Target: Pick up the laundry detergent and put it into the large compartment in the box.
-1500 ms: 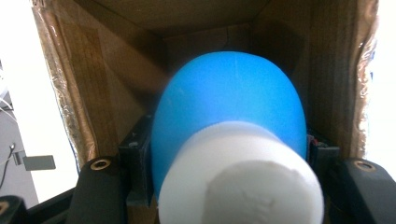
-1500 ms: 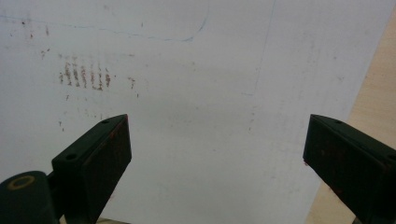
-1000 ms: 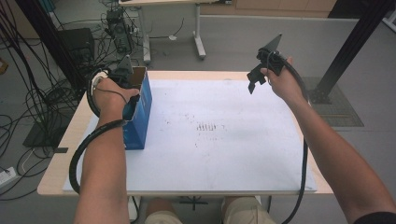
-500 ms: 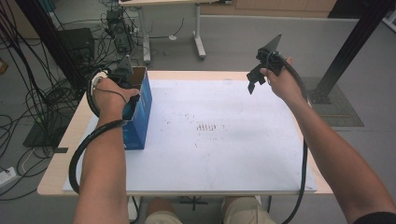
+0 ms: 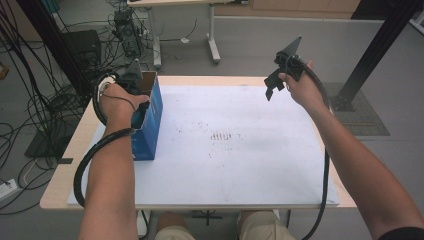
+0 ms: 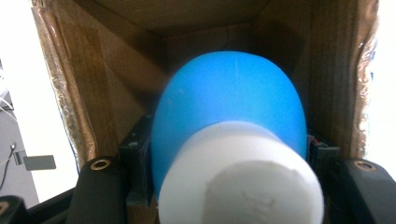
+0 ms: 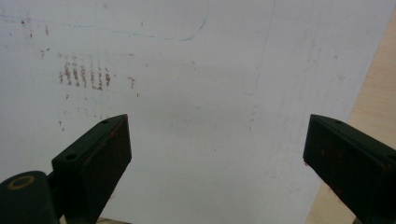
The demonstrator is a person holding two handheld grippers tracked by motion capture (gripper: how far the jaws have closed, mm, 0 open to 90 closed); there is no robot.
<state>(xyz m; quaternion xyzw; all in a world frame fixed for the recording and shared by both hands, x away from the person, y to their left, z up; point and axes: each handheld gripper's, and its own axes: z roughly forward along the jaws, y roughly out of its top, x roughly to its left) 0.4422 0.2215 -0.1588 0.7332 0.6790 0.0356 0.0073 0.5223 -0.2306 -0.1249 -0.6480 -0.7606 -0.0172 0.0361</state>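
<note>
Wooden table (image 5: 60, 195) spread with a white sheet (image 5: 240, 175), grey floor and loose cables beyond. At the sheet's left edge, a blue cardboard box (image 5: 150, 130), standing with its top open. Reaching down into that box: the left claw (image 6: 228, 154), clamped tight on a blue bottle (image 6: 229, 98) with a white cap (image 6: 243, 182), cap end toward the camera and brown box walls close on every side. Well to the right of the box and raised above the sheet: the right claw (image 5: 274, 85), spread wide with nothing between its jaws, smudged sheet below. No shift from a second ago in grip, hands or box. Probably a pause, with the bottle secured inside the box but not yet lifted out. Next, likely a straight pull up and clear of the box walls, then across to open sheet right of the box, perhaps toward the waiting right claw. Worth watching: cap or bottle shoulder snagging on the box rim.
</note>
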